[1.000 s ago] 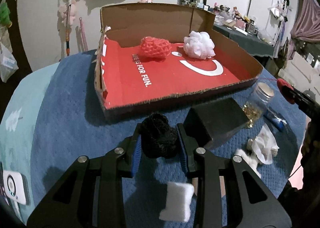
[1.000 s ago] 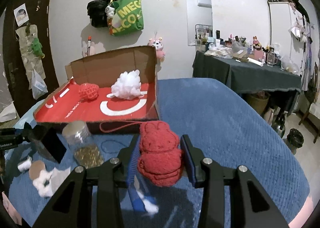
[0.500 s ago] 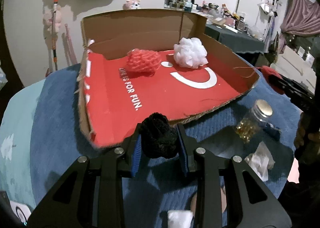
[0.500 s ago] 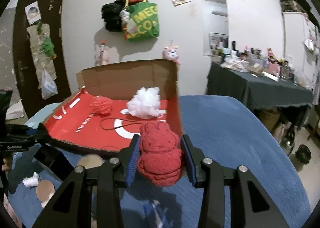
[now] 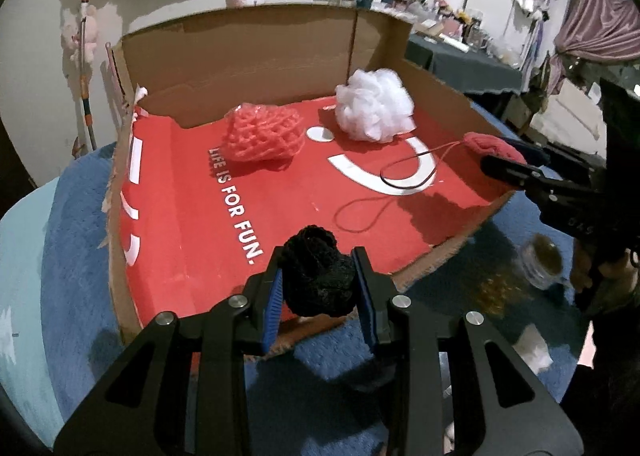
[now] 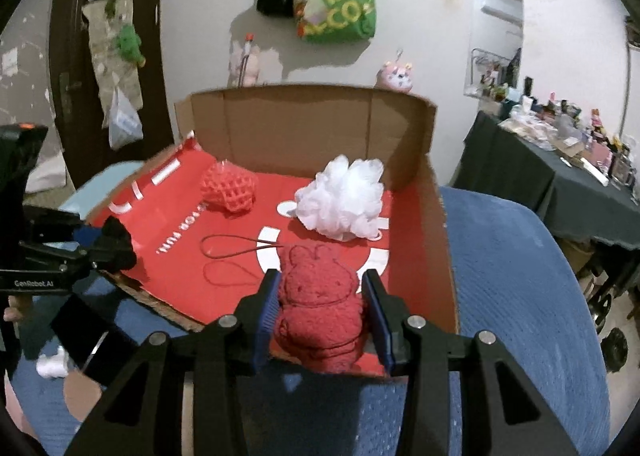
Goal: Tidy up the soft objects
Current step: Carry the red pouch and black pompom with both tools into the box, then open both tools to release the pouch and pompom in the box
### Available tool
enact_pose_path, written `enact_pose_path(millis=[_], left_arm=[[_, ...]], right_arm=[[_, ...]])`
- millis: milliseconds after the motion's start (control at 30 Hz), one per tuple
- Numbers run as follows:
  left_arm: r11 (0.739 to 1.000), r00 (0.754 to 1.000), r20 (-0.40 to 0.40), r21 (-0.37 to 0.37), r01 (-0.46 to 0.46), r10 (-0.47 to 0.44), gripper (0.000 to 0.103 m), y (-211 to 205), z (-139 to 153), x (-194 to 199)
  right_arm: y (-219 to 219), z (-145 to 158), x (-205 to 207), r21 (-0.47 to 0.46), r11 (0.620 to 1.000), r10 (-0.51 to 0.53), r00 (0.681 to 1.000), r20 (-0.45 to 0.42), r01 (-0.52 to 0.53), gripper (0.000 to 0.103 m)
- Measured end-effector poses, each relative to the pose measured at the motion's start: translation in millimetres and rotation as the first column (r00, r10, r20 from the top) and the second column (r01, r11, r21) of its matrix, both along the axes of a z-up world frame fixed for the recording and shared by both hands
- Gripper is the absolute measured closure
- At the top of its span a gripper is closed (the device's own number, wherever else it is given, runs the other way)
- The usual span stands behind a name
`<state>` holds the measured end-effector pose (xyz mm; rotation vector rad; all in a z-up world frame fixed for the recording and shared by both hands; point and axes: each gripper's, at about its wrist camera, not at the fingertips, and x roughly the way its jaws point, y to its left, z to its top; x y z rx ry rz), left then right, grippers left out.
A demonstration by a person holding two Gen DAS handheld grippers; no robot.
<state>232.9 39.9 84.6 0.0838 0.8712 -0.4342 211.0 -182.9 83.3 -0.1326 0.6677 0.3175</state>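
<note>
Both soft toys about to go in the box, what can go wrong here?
1. The red bunny trails a looped cord on the box floor; it may snag when the right hand-held gripper pulls away.
2. The left hand-held gripper holds the black ball near the low front edge of the cardboard box; released there, it may roll out.

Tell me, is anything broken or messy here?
Yes. The cardboard box has a torn, ragged front edge, so that side looks damaged. Beside it on the blue cover, a glass jar lies tipped over with gold bits spilled out.
</note>
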Motion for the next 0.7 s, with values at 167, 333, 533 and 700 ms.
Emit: enact_pose_path(millis=[167,333,533,700], left_arm=[[0.999,0.999,-0.049,0.039,-0.019,0.021,0.073,-1,-12,20],[0.997,0.995,-0.088,0.076,-0.033,0.040,0.073,1,-27,35],[0.994,0.992,-0.106,0.099,-0.054,0.064,0.073,5,-37,45],[0.992,0.993,-0.097,0.113,-0.052,0.063,0.073,5,-37,45]], right_arm=[[8,-12,27,-0.071,0.997,0.016,0.997,-0.077,-0.022,0.058],[12,-23,45,-0.134,0.991,0.009,0.991,-0.133,-0.027,0.058],[16,-34,57,-0.189,0.981,0.013,0.986,-0.166,-0.045,0.058],[19,-40,59,-0.215,0.975,0.012,0.983,-0.182,-0.052,0.058]])
